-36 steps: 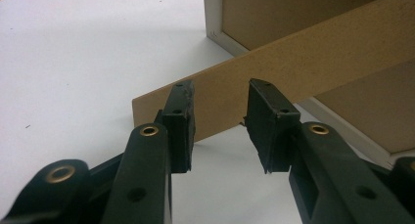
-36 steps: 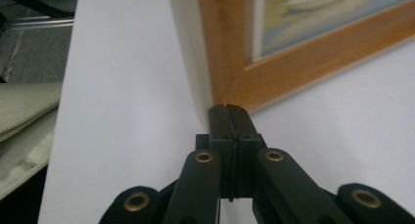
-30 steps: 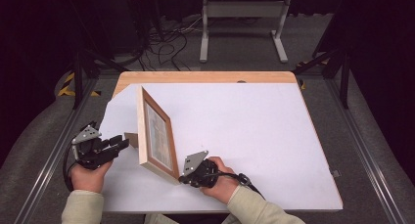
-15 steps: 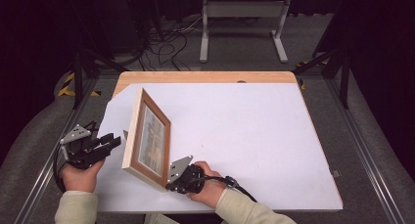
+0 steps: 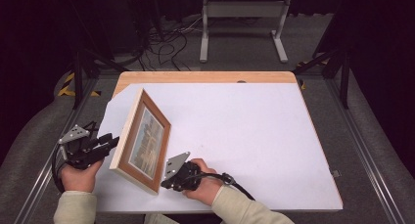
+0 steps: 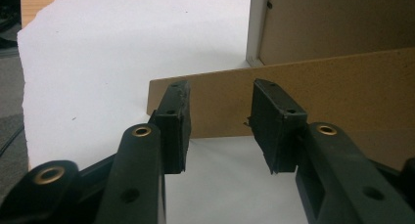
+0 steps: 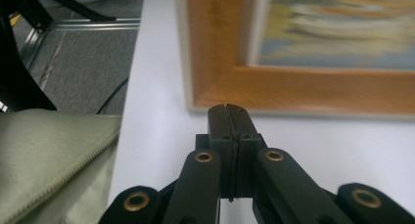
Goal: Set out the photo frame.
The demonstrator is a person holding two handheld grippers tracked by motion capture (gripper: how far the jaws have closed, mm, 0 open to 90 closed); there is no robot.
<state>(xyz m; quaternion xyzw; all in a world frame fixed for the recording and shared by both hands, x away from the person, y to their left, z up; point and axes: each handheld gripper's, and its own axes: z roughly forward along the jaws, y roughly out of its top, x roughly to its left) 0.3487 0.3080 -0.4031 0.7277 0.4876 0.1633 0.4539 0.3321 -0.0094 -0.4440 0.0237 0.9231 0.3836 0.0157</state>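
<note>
A wooden picture frame stands on edge at the table's near left, leaning back to the left with its picture facing right. My left gripper is behind it, open. In the left gripper view the frame's brown back and its flat brown prop lie just past my left gripper, and the prop's lower edge crosses the gap between the jaws. My right gripper is shut on nothing, with its tips at the frame's near front corner. The right gripper view has my right gripper close below the orange frame edge.
A white sheet covers the wooden table, with a cut corner at the far left. A green sleeve lies off the table's near edge. Metal rails run along both sides of the table, and cables and a stand lie on the floor beyond.
The frame has slid left and toward the near edge and leans back more, showing more of its picture. Both hands have moved left with it, the right gripper staying shut.
</note>
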